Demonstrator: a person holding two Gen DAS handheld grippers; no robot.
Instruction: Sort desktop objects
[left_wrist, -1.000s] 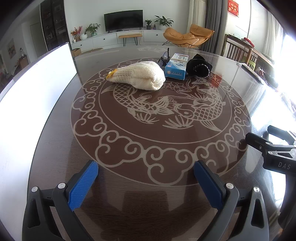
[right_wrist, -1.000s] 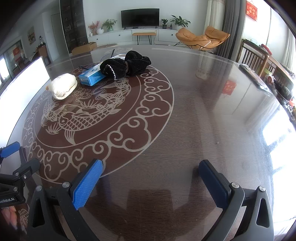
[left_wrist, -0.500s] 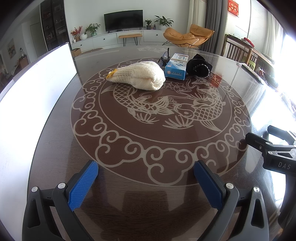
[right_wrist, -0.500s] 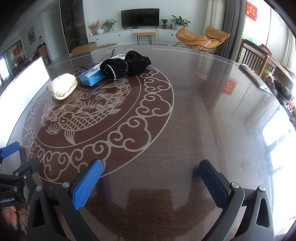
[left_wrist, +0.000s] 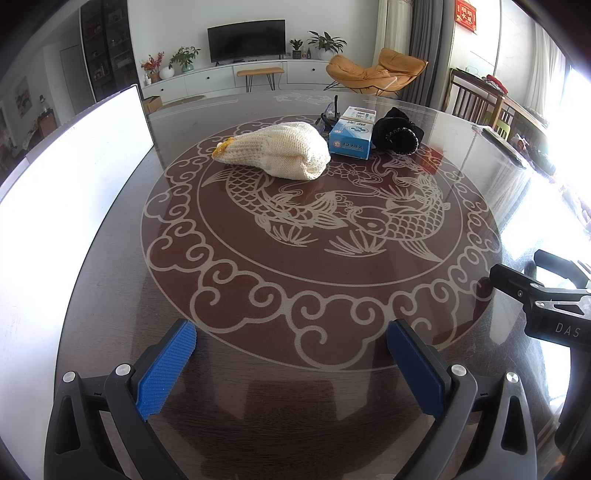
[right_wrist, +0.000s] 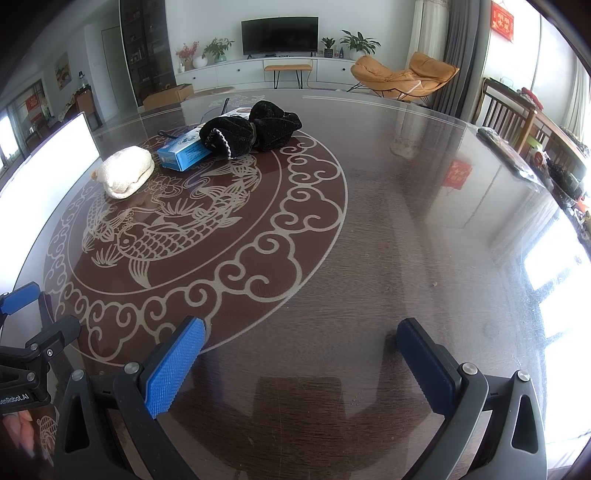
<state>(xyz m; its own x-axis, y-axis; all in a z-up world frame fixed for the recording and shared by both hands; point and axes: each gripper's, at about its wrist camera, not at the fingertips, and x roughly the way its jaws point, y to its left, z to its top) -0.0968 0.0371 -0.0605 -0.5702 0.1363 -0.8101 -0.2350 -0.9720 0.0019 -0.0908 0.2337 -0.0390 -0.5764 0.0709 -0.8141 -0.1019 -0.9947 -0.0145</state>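
1. Hovering low over the table (left_wrist: 110, 295), the left gripper (left_wrist: 291, 363) fills the bottom of its frame with blue pads spread wide and nothing between them.
2. The right gripper (right_wrist: 301, 360) sits at the bottom of its frame the same way, jaws wide apart and empty; it also shows at the right edge of the left view.
3. The table is dark glossy wood with a pale koi-and-cloud medallion (left_wrist: 321, 229) at mid-frame, reflecting window glare on the right.
4. In the upper middle of the left view lie the cream knitted item (left_wrist: 277, 151), the blue box (left_wrist: 351, 134) just right of it, and the black fabric item (left_wrist: 397, 133) touching the box's right side.
5. In the right view the same cluster sits upper left.
6. A white panel (left_wrist: 70, 177) stands along the left edge.
7. Behind, at the top of both frames, are a TV (right_wrist: 279, 31), a white cabinet and an orange lounge chair (right_wrist: 404, 75).
8. Compared with the earlier frames, nothing has shifted: grippers and objects hold the same places.
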